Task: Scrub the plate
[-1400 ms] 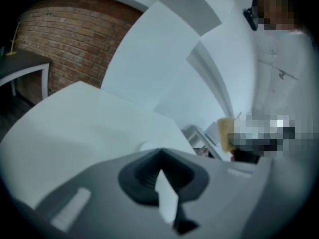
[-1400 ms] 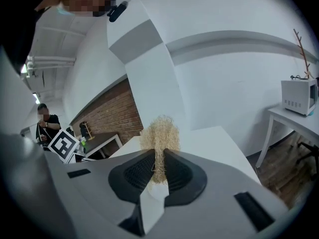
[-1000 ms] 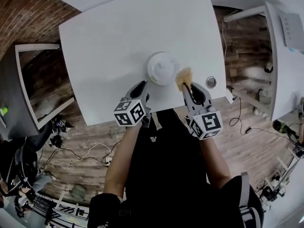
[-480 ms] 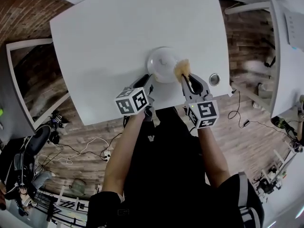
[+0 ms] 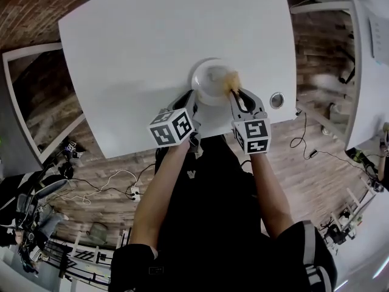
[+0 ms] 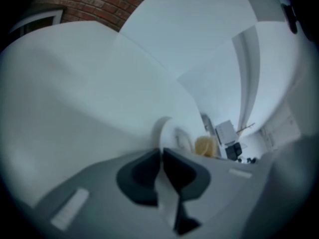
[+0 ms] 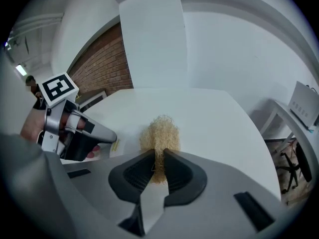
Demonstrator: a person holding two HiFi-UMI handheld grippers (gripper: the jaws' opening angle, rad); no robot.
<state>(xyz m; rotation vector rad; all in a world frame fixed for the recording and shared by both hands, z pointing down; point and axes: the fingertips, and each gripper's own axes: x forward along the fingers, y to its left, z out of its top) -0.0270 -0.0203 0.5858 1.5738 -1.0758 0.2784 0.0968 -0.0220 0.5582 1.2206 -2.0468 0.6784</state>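
Observation:
A small white plate [image 5: 209, 81] lies near the front edge of the white table [image 5: 152, 35]. My left gripper [image 5: 193, 97] is at the plate's near left rim, and in the left gripper view its jaws are closed on the rim of the plate [image 6: 169, 132]. My right gripper [image 5: 233, 92] is shut on a tan fibrous scrubber [image 5: 229, 79], which rests over the plate's right side. In the right gripper view the scrubber [image 7: 160, 132] sticks out past the right gripper [image 7: 158, 157], with the left gripper [image 7: 107, 133] just to its left.
A round metal grommet [image 5: 277, 100] sits in the table to the right of the plate. The table's front edge runs just under both grippers. A second white table [image 5: 371, 47] stands at the right over the wooden floor.
The right gripper carried the scrubber left and forward, from beside the plate onto its right side. The left gripper moved up to the plate's near rim.

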